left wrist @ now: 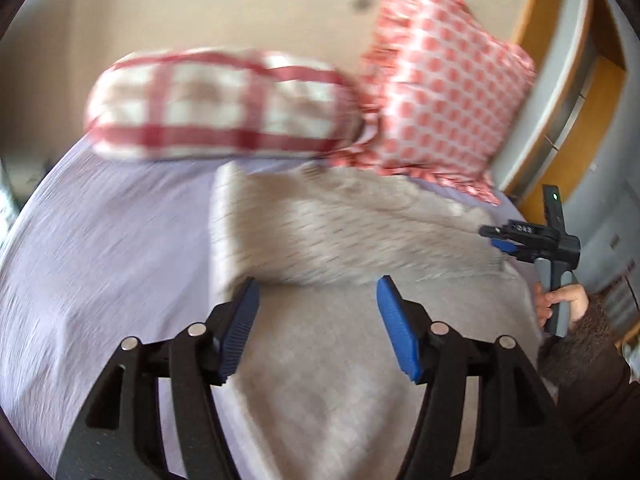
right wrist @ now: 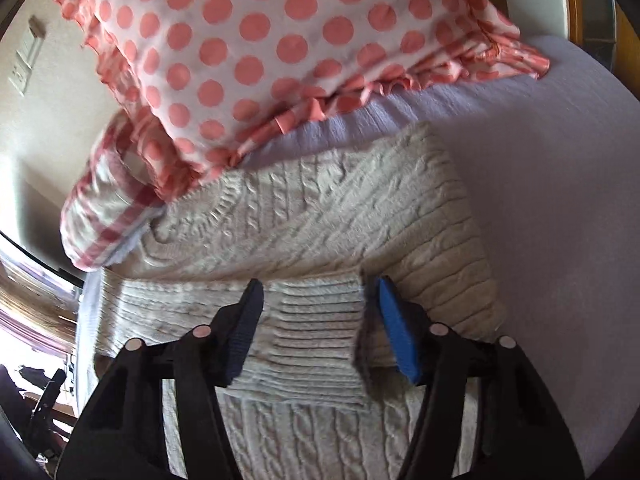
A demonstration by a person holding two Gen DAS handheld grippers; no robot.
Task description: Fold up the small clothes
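A cream cable-knit sweater (right wrist: 320, 220) lies on the lavender bed sheet (right wrist: 560, 160), with a ribbed sleeve cuff (right wrist: 316, 320) folded across its body. My right gripper (right wrist: 318, 312) is open, its blue pads straddling the cuff just above it. In the left wrist view the sweater (left wrist: 340, 232) looks blurred and partly folded over. My left gripper (left wrist: 318, 320) is open and empty above the sweater's near part. The right gripper (left wrist: 520, 240) also shows there at the sweater's right edge, held by a hand.
A pink polka-dot pillow (right wrist: 260, 40) leans at the head of the bed, touching the sweater's far edge. A red-checked pillow (left wrist: 220, 104) lies to its left. A wooden and grey headboard (left wrist: 568, 100) stands at the right. Bare sheet (left wrist: 100, 240) spreads left of the sweater.
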